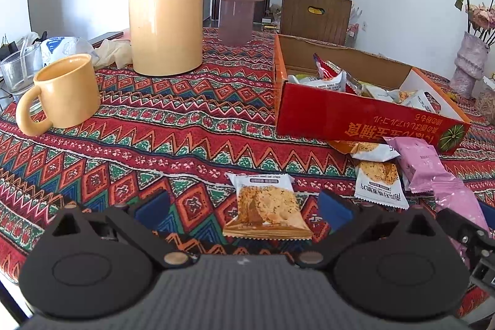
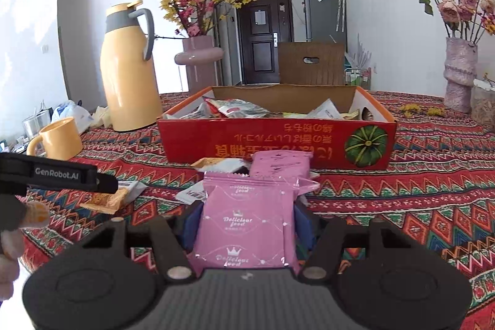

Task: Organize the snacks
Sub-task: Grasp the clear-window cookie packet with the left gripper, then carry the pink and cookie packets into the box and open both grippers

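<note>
The right gripper (image 2: 244, 221) clamps a pink "Delicious food" snack packet (image 2: 244, 225) just before the red snack box (image 2: 275, 144). The left gripper (image 1: 244, 206), jaws wide open, frames an oat crisp packet (image 1: 267, 206) lying on the patterned tablecloth (image 1: 154, 144).

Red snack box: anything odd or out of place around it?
Yes. Several packets lie loose on the tablecloth against the red box front instead of inside: two oat-crisp packets and a pink packet. The box's print reads upside down.
</note>
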The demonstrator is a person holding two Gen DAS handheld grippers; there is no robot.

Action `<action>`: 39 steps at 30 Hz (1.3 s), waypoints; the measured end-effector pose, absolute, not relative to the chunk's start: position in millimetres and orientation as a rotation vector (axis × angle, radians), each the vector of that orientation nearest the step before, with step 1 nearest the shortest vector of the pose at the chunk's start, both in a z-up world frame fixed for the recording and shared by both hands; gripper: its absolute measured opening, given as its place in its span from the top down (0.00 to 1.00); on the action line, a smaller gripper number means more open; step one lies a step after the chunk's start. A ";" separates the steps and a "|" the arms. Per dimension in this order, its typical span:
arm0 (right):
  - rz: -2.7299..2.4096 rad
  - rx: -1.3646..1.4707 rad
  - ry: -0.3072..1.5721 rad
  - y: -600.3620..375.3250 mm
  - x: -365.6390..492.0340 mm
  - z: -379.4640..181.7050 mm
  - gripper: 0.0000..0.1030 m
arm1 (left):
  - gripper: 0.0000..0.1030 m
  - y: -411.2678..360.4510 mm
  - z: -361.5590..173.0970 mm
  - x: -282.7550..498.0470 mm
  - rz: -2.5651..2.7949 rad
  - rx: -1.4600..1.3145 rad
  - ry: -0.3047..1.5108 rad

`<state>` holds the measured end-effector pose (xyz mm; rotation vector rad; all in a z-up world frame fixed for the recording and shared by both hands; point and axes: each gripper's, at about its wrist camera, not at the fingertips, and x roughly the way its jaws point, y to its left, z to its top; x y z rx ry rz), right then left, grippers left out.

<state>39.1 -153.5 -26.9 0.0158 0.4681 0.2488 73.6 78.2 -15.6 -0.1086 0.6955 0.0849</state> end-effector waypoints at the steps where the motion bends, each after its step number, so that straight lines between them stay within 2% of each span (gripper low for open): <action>1: 0.234 0.025 0.464 -160.2 39.2 -26.4 0.41 | 0.00 75.4 -17.0 75.7 0.084 -0.107 0.702; 11: 0.117 0.098 0.440 -212.3 43.9 -27.4 0.41 | 0.02 58.7 -31.1 99.2 0.107 -0.095 0.763; 14: 0.103 0.108 0.440 -220.3 44.7 -29.3 0.41 | 0.06 57.3 -34.5 104.7 0.121 -0.094 0.781; 16: 0.096 0.113 0.441 -224.2 44.8 -30.0 0.41 | 0.14 57.9 -37.1 107.6 0.122 -0.104 0.793; 20: 0.085 0.116 0.444 -229.4 44.8 -31.1 0.41 | 0.19 57.5 -38.4 109.0 0.134 -0.109 0.785; 23: 0.080 0.119 0.446 -231.0 45.6 -31.9 0.41 | 0.39 58.2 -36.4 108.3 0.125 -0.110 0.772; 24: 0.079 0.119 0.446 -231.0 45.7 -32.4 0.41 | 0.50 58.5 -35.6 107.6 0.121 -0.109 0.768; 25: 0.078 0.119 0.447 -230.7 45.7 -32.5 0.41 | 0.55 58.9 -35.2 107.2 0.118 -0.109 0.767; 39: 0.063 0.119 0.450 -232.7 47.1 -32.7 0.41 | 0.57 57.6 -29.4 101.4 0.098 -0.109 0.743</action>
